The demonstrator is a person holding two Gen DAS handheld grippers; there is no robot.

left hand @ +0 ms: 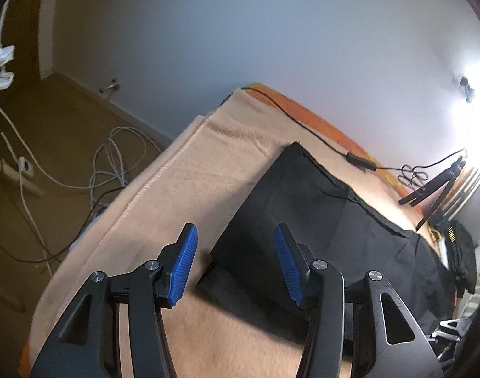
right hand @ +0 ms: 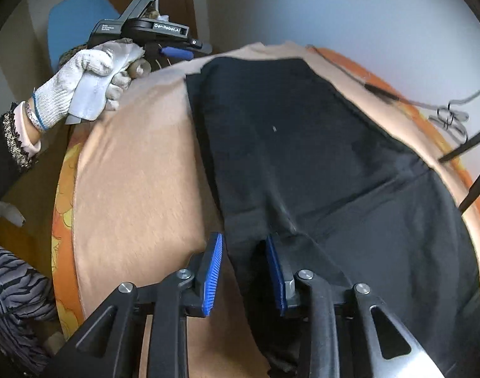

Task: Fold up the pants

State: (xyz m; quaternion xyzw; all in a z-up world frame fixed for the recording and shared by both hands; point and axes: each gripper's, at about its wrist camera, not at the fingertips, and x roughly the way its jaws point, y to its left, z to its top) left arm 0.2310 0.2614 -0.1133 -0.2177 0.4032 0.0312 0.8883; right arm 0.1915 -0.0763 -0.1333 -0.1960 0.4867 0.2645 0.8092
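The black fabric pants (right hand: 302,157) lay flat on the beige fleece blanket (right hand: 136,173), one edge running between the parted blue pads of the right gripper (right hand: 244,271). The left gripper (left hand: 235,261) hovered, jaws apart, over a folded corner, gripped by a white-gloved left hand (right hand: 92,78). A thin black cable (left hand: 302,119) trailed along the blanket's far edge.

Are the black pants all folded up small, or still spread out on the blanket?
Partly folded. The black pants lie long and flat across the peach blanket, with a doubled layer at the far end. Both grippers are open.
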